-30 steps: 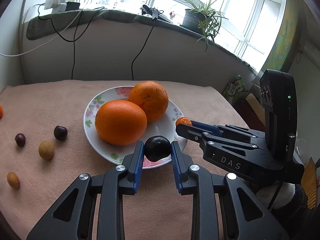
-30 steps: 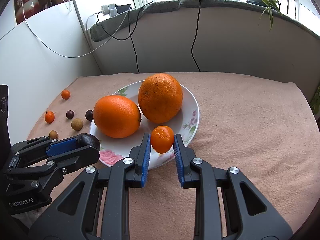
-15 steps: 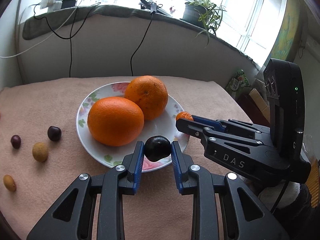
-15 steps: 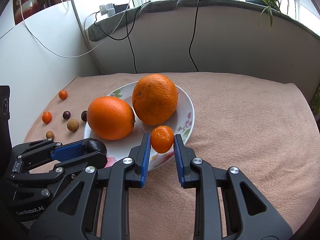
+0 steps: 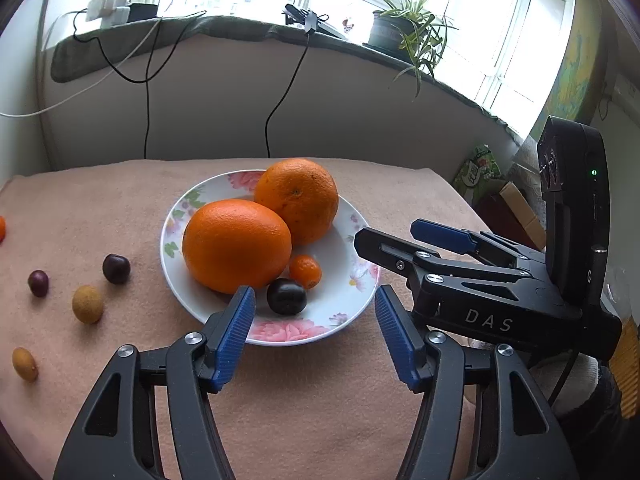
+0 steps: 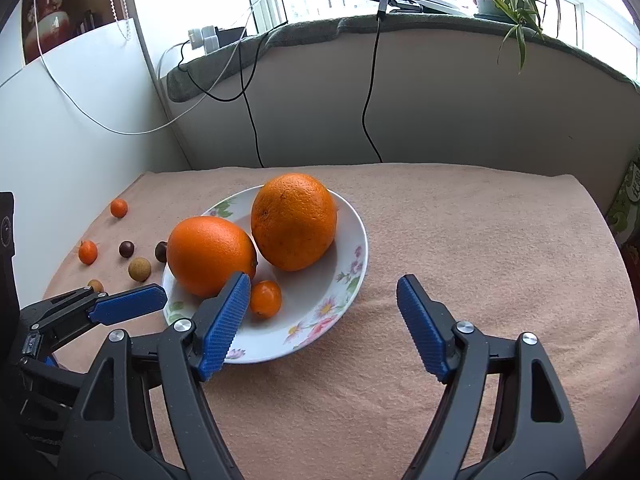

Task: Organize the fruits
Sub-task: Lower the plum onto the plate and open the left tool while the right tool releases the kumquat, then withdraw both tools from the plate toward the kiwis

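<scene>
A floral white plate (image 5: 344, 304) (image 6: 320, 320) holds two big oranges (image 5: 236, 244) (image 5: 298, 196), a small orange kumquat (image 5: 306, 271) (image 6: 265, 298) and a dark plum (image 5: 286, 297). My left gripper (image 5: 316, 328) is open and empty, just in front of the plate's near rim. My right gripper (image 6: 322, 324) is open and empty, over the plate's near right edge; it shows in the left wrist view (image 5: 400, 236). Several small fruits lie on the cloth left of the plate: dark ones (image 5: 116, 268) (image 5: 38, 283), tan ones (image 5: 87, 304) (image 5: 25, 364).
The table has a pink cloth (image 6: 480, 240). Small orange fruits (image 6: 119, 208) (image 6: 87, 252) lie at the far left. A wall with hanging cables (image 6: 370, 80) stands behind. A sill with a potted plant (image 5: 404, 36) runs above. The table's right edge drops off near a box (image 5: 520, 212).
Both grippers opened. The dark plum left the left gripper and the kumquat left the right one; both now lie on the plate. Both grippers drew back a little.
</scene>
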{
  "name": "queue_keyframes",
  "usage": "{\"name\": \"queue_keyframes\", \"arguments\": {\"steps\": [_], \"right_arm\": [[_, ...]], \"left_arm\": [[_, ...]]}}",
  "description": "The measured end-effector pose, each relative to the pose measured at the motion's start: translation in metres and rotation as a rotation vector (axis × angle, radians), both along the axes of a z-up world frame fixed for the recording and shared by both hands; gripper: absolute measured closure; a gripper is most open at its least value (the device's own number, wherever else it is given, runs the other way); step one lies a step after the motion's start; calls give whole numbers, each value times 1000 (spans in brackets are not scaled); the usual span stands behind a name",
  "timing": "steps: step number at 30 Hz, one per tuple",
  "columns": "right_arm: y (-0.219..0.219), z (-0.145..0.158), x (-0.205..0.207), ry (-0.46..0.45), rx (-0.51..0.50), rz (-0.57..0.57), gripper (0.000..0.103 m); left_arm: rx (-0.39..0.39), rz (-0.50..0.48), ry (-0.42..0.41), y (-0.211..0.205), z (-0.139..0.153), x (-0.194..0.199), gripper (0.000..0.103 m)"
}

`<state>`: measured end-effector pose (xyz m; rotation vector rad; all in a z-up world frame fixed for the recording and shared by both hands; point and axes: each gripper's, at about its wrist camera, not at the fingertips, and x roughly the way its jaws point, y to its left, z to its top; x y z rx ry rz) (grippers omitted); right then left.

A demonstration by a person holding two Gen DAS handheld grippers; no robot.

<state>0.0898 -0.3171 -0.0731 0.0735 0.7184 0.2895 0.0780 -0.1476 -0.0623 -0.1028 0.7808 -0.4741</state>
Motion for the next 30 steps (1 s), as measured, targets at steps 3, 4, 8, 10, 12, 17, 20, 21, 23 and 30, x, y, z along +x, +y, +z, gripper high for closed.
{"name": "queue_keyframes", "arguments": {"steps": [3,4,8,10,12,17,20,21,23,30], "right_arm": [[-1,2,-1,-5,8,-5,14],[-1,3,-1,-7,9,-4,14],[1,6,-3,-14,6,-7,13],[2,8,-4,-17,8,-5,13],[3,11,-3,-21,12,-4,11],[8,18,-7,-37,34,13,7],[14,21,-8,-40,42,36,7],[17,22,-8,-43,43,49,7],[24,24,-10,-52,37,73,7],[53,32,-12,-72,13,151,7]], "left_arm": [[25,18,-12,1,0,-1,28],[29,22,-14,1,1,-1,26],[51,37,-13,2,-1,-1,26],[56,45,-11,4,-2,0,26],[57,57,-4,8,-2,-1,26],[55,82,-7,18,-1,-2,26],[50,99,-11,27,0,-4,26],[52,106,-13,30,1,-4,26],[56,122,-19,35,2,-6,26],[55,221,-18,69,2,-13,26]]}}
